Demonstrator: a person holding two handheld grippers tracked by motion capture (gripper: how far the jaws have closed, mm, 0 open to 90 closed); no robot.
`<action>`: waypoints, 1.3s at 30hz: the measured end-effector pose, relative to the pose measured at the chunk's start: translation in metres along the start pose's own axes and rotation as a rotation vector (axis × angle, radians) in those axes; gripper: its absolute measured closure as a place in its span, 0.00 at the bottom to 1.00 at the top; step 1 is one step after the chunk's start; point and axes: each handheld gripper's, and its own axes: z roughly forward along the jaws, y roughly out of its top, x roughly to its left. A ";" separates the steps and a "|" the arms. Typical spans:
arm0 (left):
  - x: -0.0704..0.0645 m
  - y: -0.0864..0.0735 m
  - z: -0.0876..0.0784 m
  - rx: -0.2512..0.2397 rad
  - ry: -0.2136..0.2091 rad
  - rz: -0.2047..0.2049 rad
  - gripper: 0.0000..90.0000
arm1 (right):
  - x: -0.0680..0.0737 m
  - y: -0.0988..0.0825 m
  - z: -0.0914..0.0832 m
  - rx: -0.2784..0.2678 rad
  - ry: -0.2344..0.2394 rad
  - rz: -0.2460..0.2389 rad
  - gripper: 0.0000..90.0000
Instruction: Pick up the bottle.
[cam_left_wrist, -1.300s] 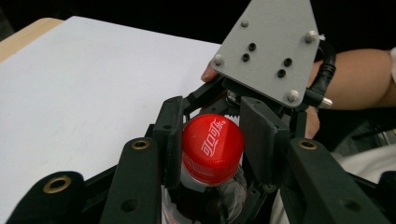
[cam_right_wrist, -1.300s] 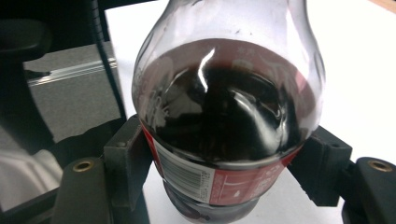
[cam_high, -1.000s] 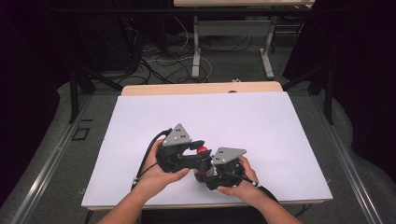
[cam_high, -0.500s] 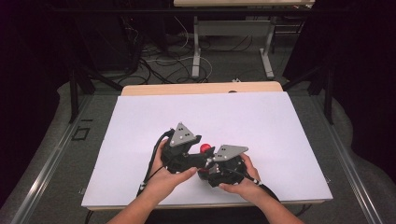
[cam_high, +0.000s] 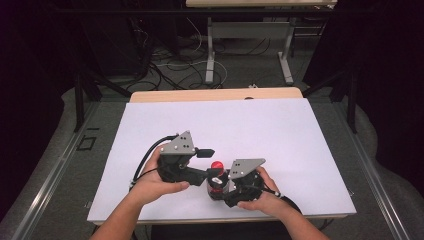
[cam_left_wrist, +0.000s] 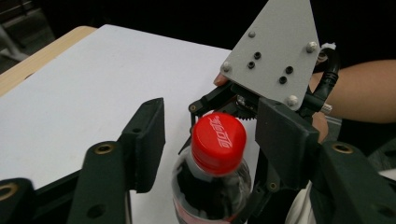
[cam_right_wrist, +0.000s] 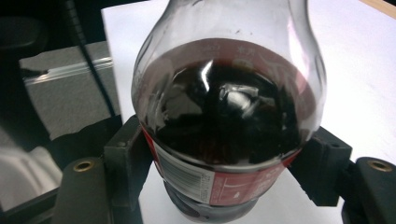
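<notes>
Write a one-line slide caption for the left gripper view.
Left gripper's open jaws flank the red cap of a cola bottle, right gripper's grey plate behind.

Left gripper (cam_high: 209, 153) drew back leftward, fingers spread off bottle (cam_high: 216, 181) cap (cam_high: 216, 165)

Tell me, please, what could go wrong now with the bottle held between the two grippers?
1. The left gripper has open jaws standing either side of the red cap; closing off-centre may tip the bottle.
2. The right gripper clamps the bottle's round body; it could slip or twist.
3. Dark drink fills it, so opening may spill on the white table.
</notes>
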 end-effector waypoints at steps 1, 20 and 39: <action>0.001 -0.001 0.000 0.003 -0.029 0.001 0.54 | 0.002 0.000 0.000 -0.003 0.008 0.010 0.32; -0.008 -0.005 0.012 -0.020 0.081 -0.066 0.68 | 0.001 0.000 0.001 0.004 -0.033 0.028 0.32; -0.027 0.003 0.028 0.011 0.352 -0.266 0.60 | 0.001 -0.002 0.009 0.011 -0.169 0.107 0.32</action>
